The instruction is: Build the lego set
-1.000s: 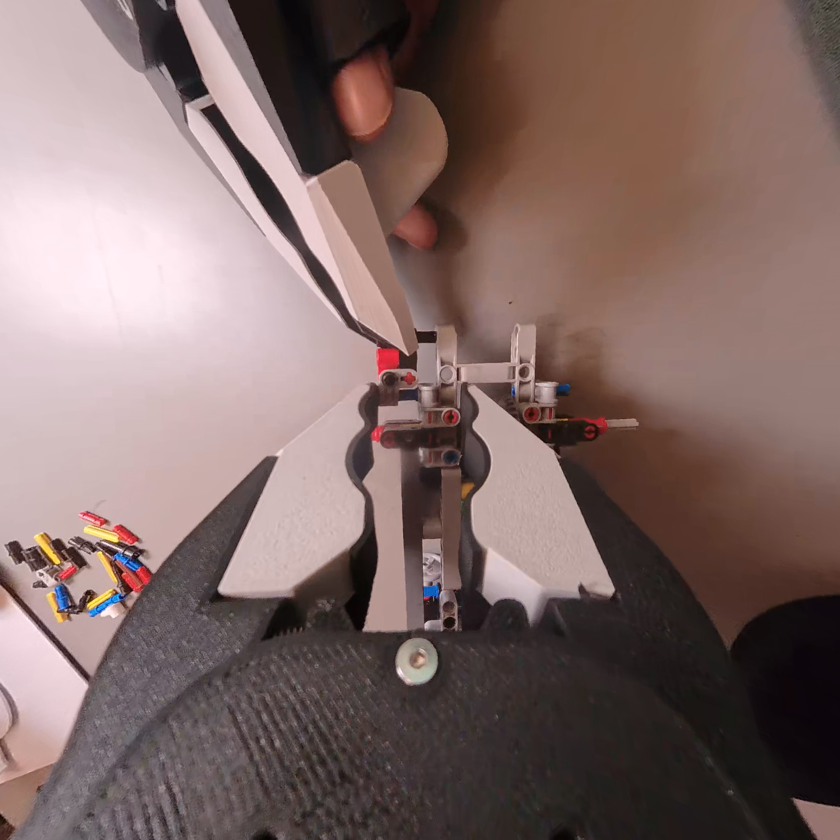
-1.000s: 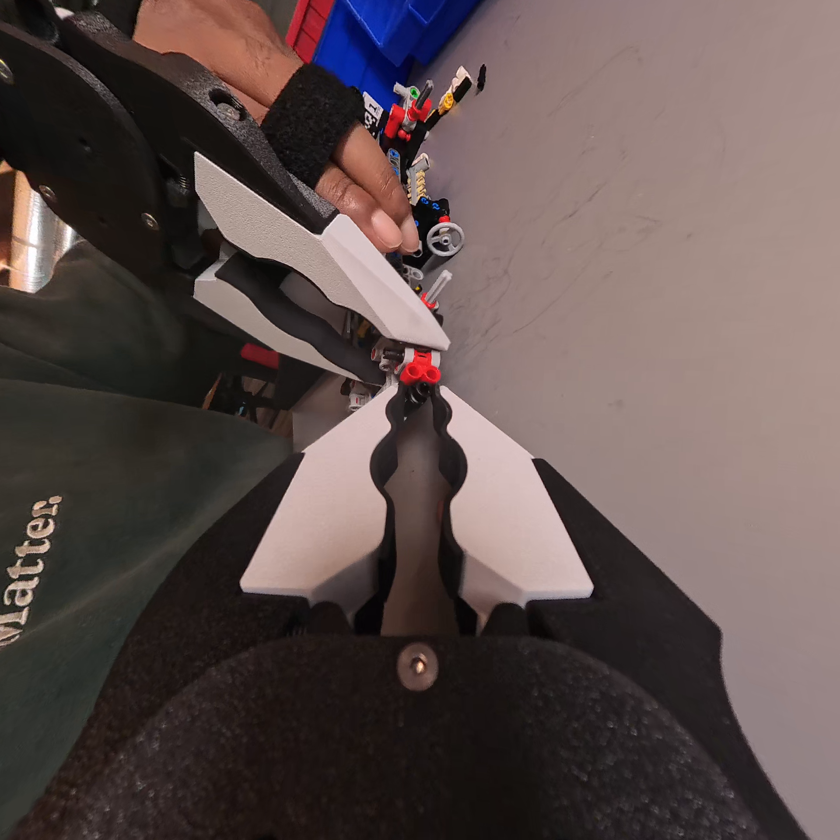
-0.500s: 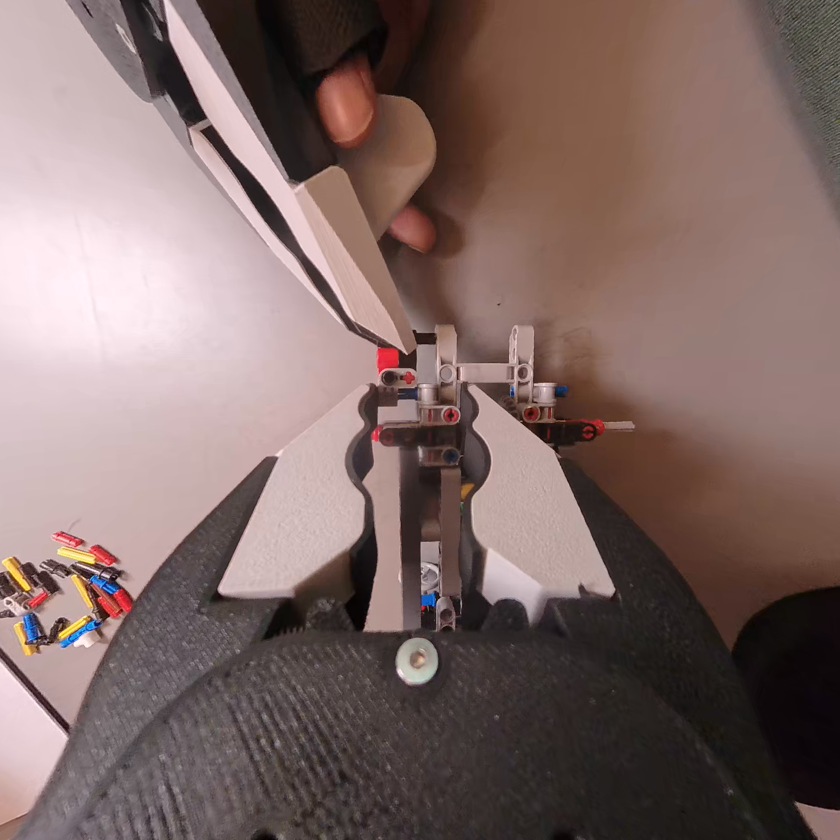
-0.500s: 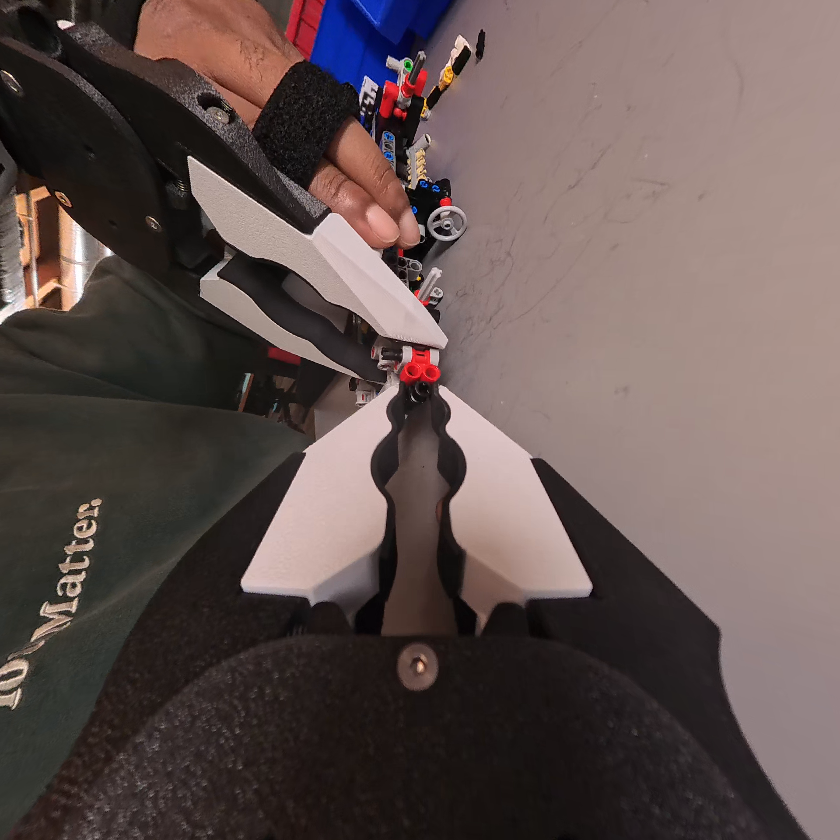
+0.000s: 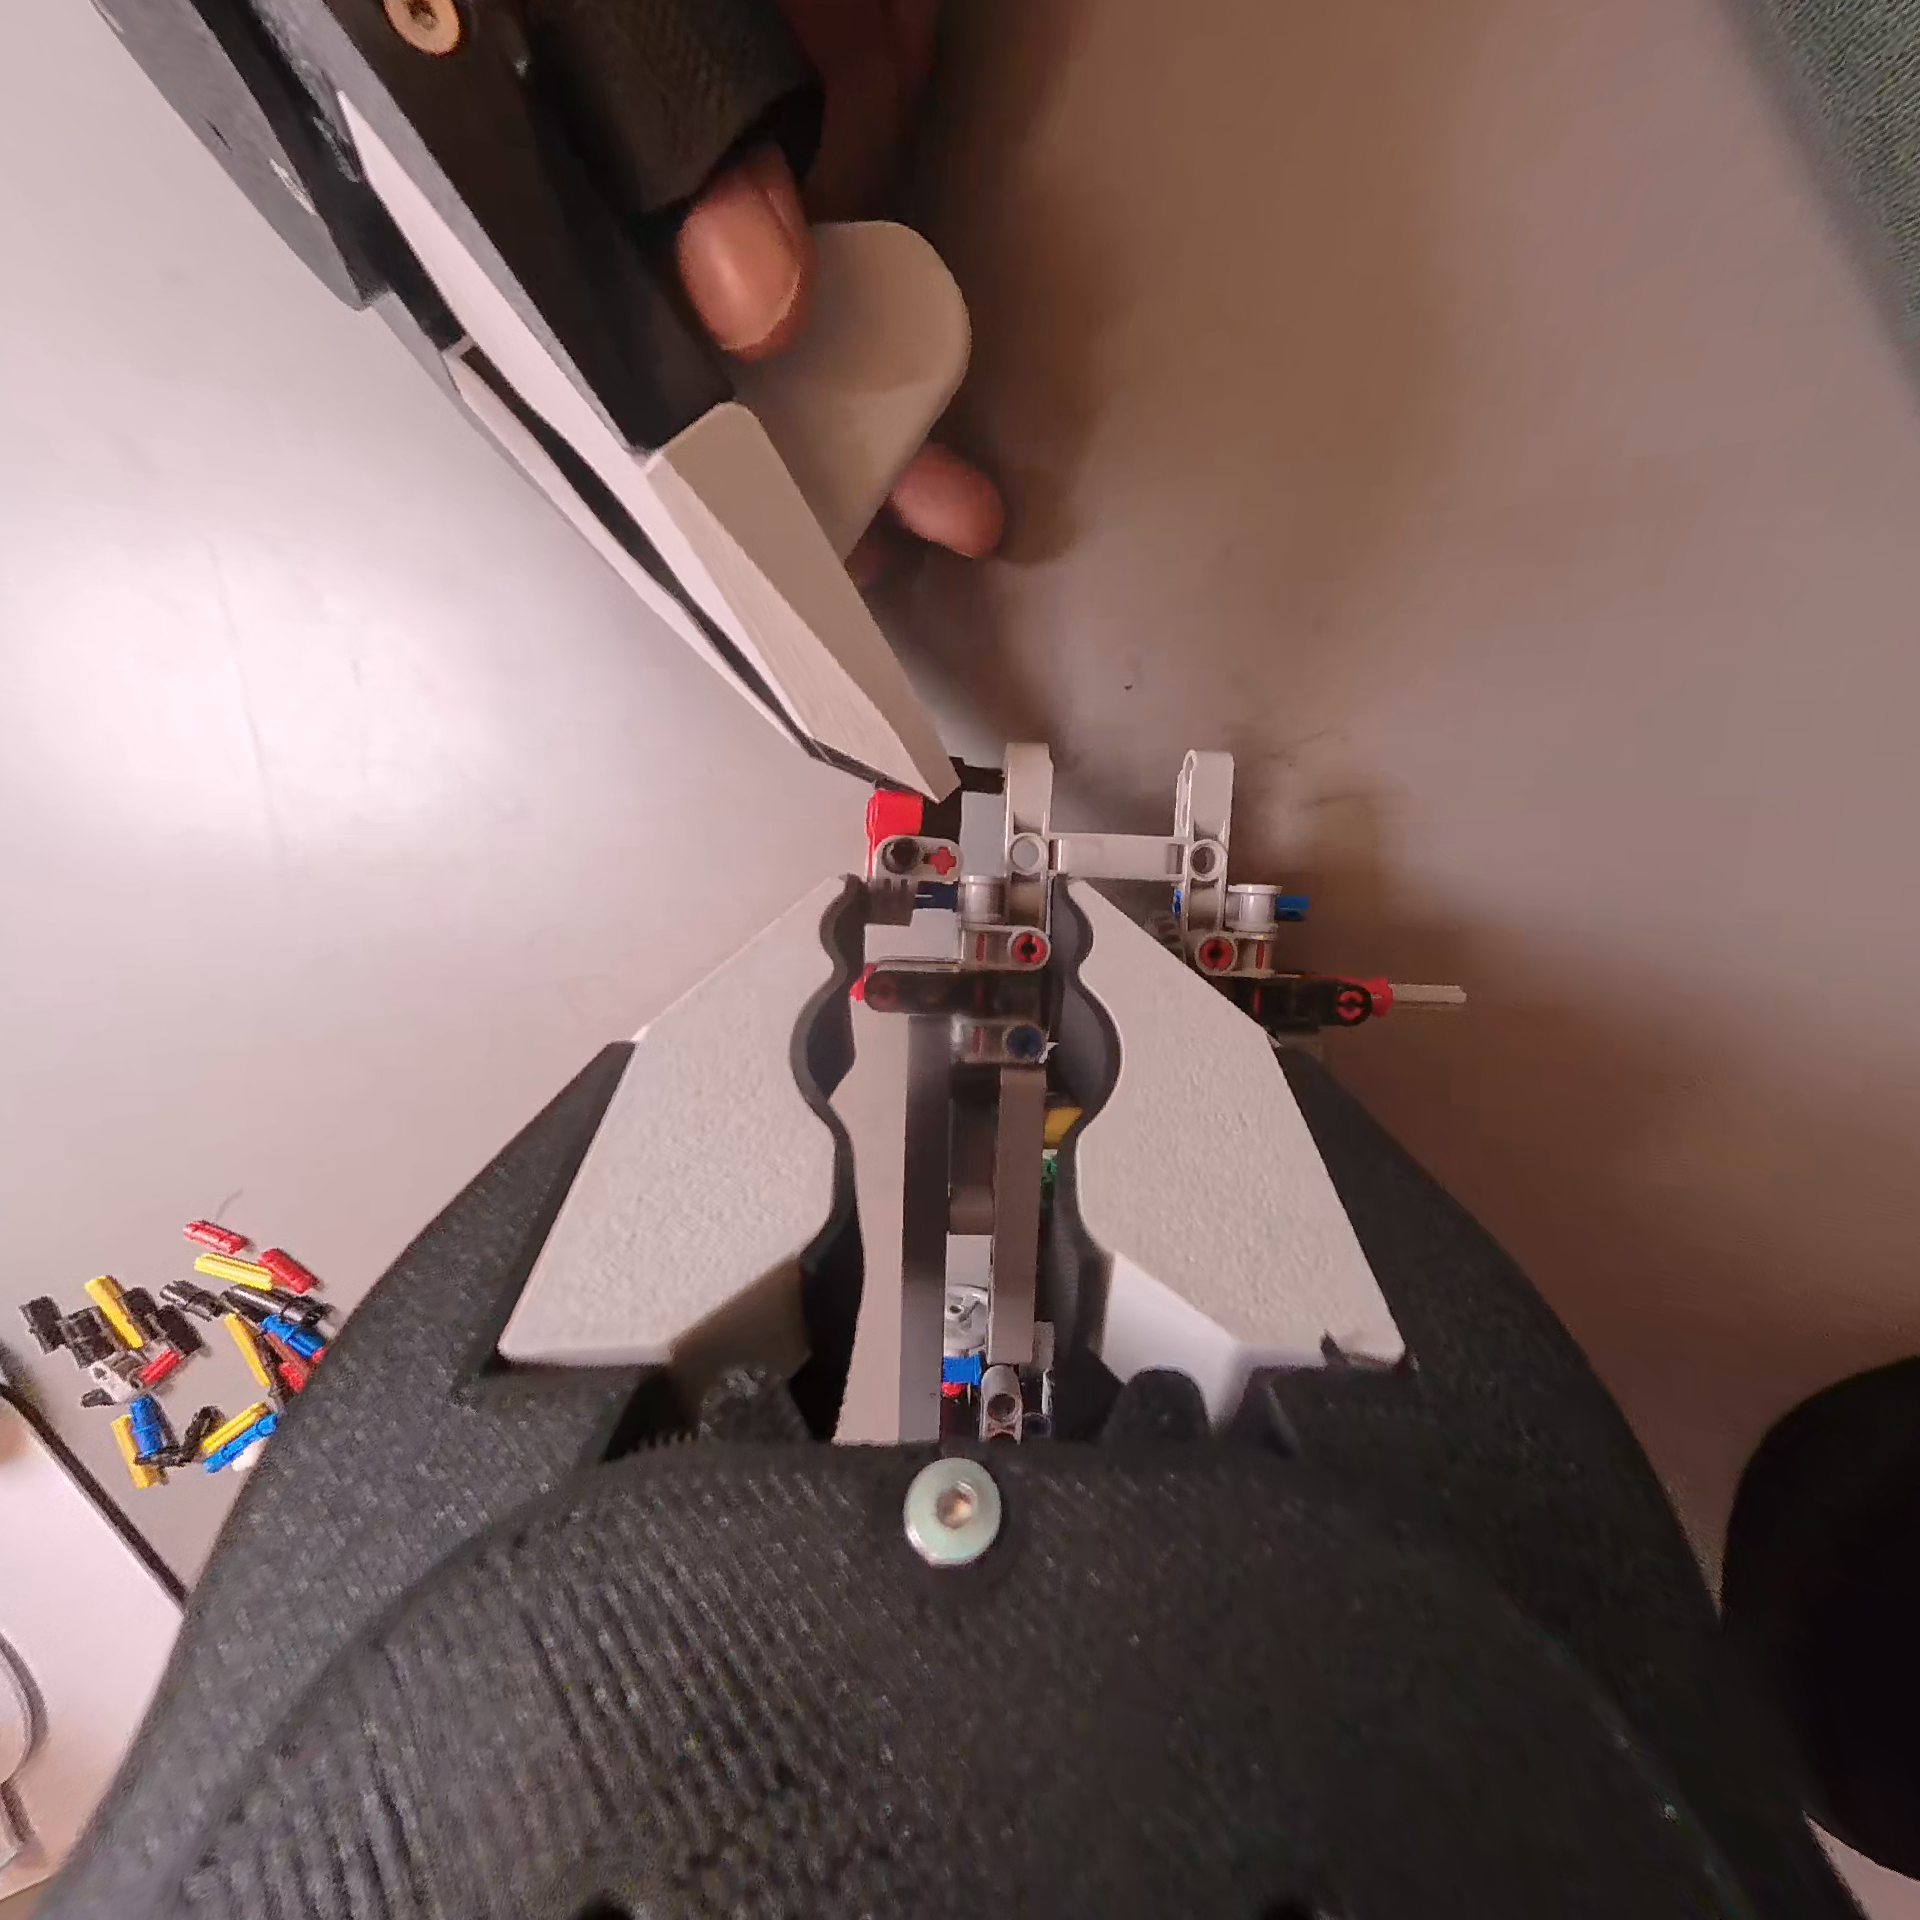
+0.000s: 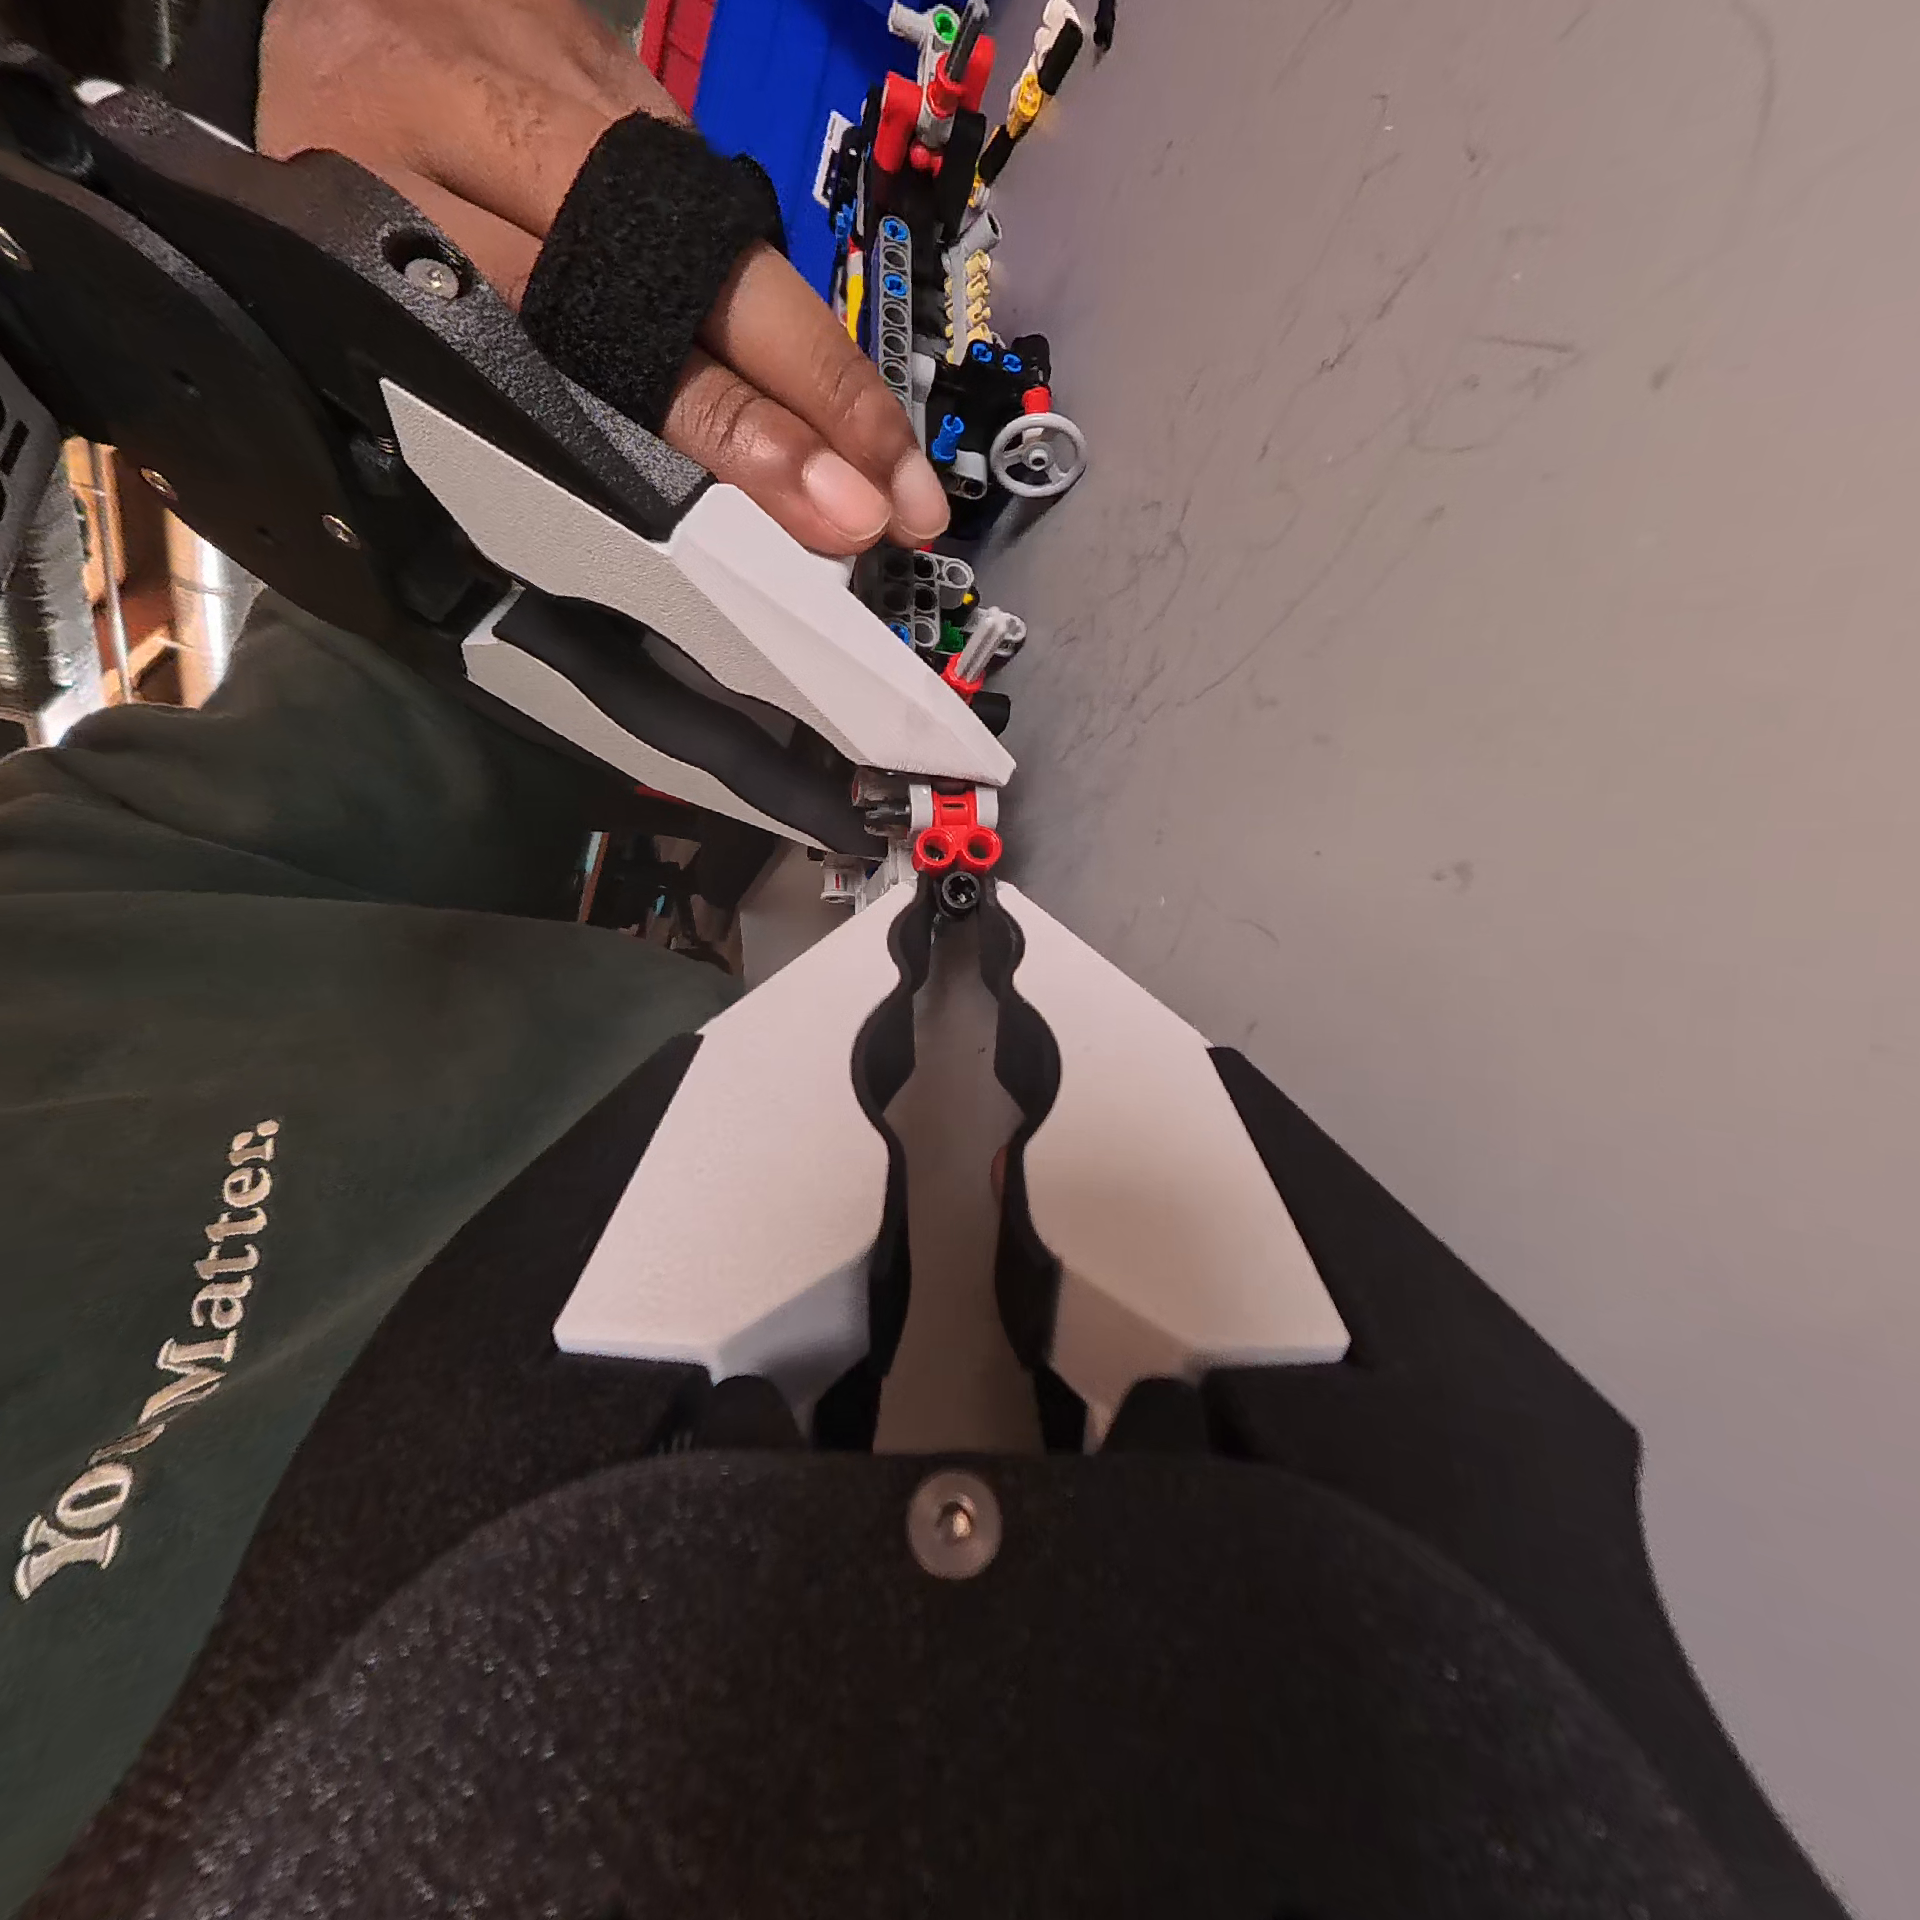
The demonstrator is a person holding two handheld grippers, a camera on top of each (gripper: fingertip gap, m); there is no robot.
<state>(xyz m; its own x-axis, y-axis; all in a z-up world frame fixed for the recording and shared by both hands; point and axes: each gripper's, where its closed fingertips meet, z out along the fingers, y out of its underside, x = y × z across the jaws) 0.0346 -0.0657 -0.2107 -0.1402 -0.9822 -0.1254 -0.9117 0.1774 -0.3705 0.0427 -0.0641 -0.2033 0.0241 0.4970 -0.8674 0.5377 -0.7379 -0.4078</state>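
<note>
Squarely between both grippers: the grey Technic assembly (image 5: 1023,935), held off the table (image 5: 312,727). Left gripper (image 5: 961,904) clenched on the assembly's grey beams, its white fingers (image 5: 717,1164) pressed against either side, with the two upright grey liftarms and their crossbar sticking out past the tips. To the right of the assembly's clamped part, a black-and-red link with a light axle (image 5: 1429,995) jutting sideways. At the assembly's upper left corner, a red connector (image 5: 891,812), seen from the right wrist as a red two-hole piece (image 6: 957,842). Right gripper (image 6: 956,902) pinched shut on a black pin (image 6: 957,891) just below that red connector, touching it or nearly so; cannot tell which. Well left of the assembly, near the lower edge of the table, a loose heap of small pins (image 5: 182,1351) in red, yellow, blue and black. Beyond the assembly, behind the left hand (image 6: 623,260), a second built lego model (image 6: 956,312) with a grey steering wheel (image 6: 1037,451), and blue bins (image 6: 769,94) farther back
</note>
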